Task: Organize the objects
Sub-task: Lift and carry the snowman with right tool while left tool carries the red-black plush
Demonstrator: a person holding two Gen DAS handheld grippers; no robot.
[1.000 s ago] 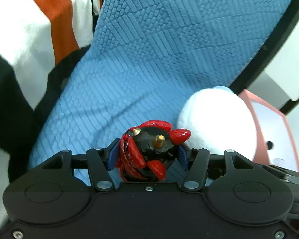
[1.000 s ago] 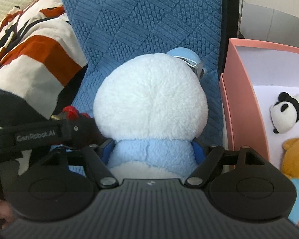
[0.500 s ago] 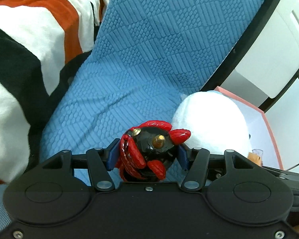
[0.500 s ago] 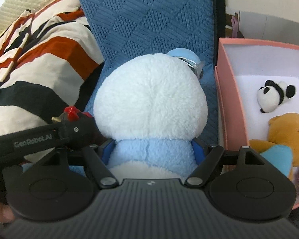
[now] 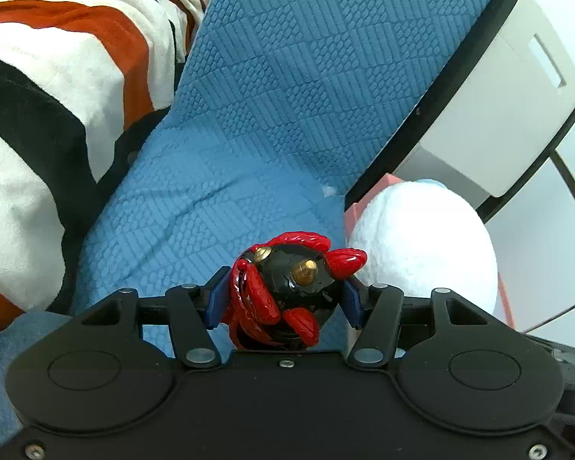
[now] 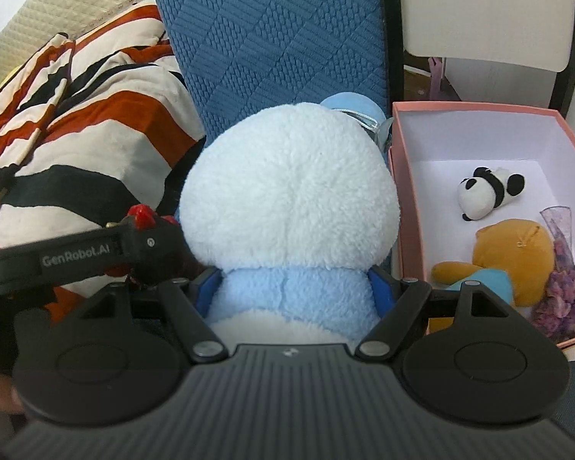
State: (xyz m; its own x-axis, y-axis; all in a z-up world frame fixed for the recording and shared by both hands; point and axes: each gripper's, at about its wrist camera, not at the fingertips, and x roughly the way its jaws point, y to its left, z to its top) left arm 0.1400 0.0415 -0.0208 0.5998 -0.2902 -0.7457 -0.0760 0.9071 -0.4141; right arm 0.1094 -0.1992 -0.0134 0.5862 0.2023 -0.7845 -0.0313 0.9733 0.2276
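Observation:
My left gripper (image 5: 283, 295) is shut on a glossy black and red toy figure (image 5: 287, 287) with gold studs, held above the blue quilted cushion (image 5: 272, 96). My right gripper (image 6: 291, 287) is shut on a white and light-blue plush toy (image 6: 287, 199), held just left of the pink box (image 6: 396, 199). The plush also shows in the left wrist view (image 5: 421, 241), right of the figure. In the right wrist view the left gripper (image 6: 80, 253) with the figure's red tip (image 6: 142, 212) sits to the plush's left.
The pink box holds a small panda plush (image 6: 487, 191), an orange bear plush (image 6: 506, 257) and a bag of purple bits (image 6: 563, 280). A striped orange, white and black blanket (image 6: 76, 134) lies left. A white chair with a black frame (image 6: 479, 11) stands behind.
Both grippers have pulled back and up with their toys. More of the pink box and its contents shows in the right wrist view; the white chair has come into the left wrist view.

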